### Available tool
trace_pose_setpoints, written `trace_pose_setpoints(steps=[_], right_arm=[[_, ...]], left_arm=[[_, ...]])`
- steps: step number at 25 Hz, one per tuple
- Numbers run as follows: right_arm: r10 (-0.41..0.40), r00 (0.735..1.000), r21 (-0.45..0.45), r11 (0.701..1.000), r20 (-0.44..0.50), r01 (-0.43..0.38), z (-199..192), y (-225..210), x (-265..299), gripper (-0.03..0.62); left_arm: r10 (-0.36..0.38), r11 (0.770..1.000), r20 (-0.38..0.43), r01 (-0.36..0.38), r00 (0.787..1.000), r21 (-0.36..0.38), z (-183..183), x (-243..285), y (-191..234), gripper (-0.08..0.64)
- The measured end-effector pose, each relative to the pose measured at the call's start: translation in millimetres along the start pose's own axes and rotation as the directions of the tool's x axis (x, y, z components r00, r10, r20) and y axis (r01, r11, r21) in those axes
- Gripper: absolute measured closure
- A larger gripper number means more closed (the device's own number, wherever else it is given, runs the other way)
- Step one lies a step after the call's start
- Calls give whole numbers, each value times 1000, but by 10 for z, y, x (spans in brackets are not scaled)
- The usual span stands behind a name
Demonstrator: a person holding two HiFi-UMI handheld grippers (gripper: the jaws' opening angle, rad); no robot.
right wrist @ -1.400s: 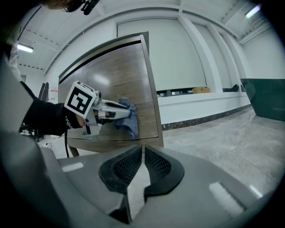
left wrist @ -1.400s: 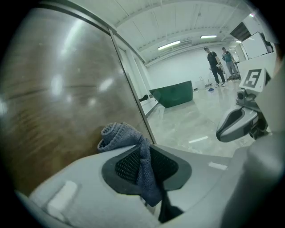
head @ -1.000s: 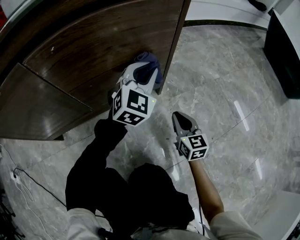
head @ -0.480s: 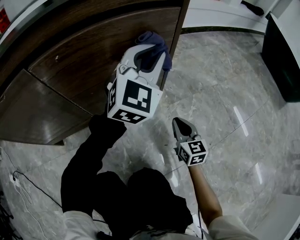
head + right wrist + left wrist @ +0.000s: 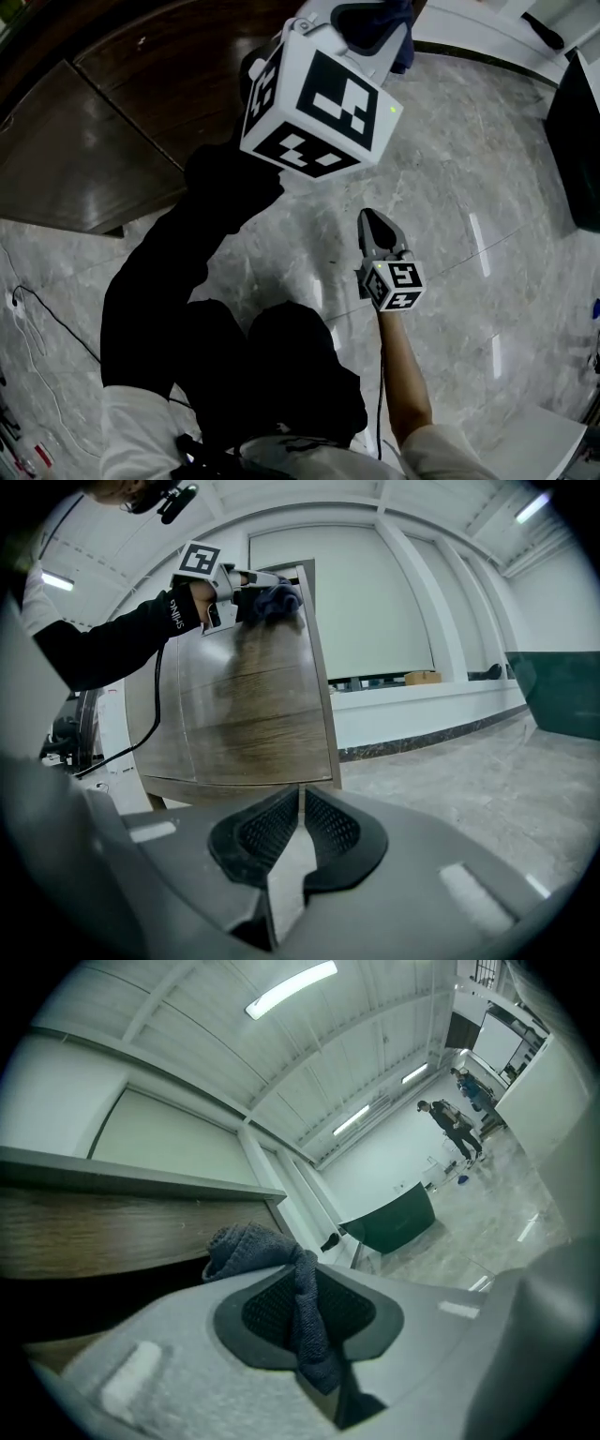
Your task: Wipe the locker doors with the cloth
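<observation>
In the left gripper view my left gripper [image 5: 305, 1283] is shut on a dark blue cloth [image 5: 302, 1321], which runs down between the pads and bunches past the tips. The head view puts this gripper [image 5: 367, 17] high at the top, its marker cube large, with the cloth [image 5: 401, 37] at the edge of the brown wooden locker door [image 5: 141, 103]. The right gripper view shows the cloth [image 5: 279, 598] pressed near the top of that door [image 5: 253, 714]. My right gripper [image 5: 373, 225] hangs low over the floor, shut and holding nothing [image 5: 300, 797].
Grey marble floor [image 5: 469, 187] spreads to the right of the locker. A black cabinet [image 5: 577, 141] stands at the right edge and a white wall base [image 5: 487, 28] runs along the top. Cables [image 5: 37, 319] lie on the floor at the left. People [image 5: 459, 1124] stand far off.
My left gripper has risen along the locker door with the cloth, so its cube looms much larger. The right gripper has hardly moved.
</observation>
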State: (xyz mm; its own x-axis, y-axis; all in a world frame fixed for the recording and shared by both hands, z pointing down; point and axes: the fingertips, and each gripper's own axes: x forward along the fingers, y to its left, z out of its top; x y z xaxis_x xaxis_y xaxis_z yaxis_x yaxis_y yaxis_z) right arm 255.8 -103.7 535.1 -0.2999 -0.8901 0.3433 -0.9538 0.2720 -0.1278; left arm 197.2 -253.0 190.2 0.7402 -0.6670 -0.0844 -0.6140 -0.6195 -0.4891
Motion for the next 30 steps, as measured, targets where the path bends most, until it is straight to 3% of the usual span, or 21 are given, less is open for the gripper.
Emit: trace_pose_setpoints(steps=[12,20,30], right_arm=[[-7,1000,16,1000,-26,7,-139,28,-14,568],[-15,999,7,1000,-34,15,-179,-31,-4,568],[6,998,-1,1000,-56,-7,-241,-25,63,568]], left_arm=[[-75,995,-131,82,989,49,-753,71,-501,492],[-120,992,-188,126,975,20,-1119,98,-767,492],[-200,979,-291,201,936,-25,-1768,56,-1173,492]])
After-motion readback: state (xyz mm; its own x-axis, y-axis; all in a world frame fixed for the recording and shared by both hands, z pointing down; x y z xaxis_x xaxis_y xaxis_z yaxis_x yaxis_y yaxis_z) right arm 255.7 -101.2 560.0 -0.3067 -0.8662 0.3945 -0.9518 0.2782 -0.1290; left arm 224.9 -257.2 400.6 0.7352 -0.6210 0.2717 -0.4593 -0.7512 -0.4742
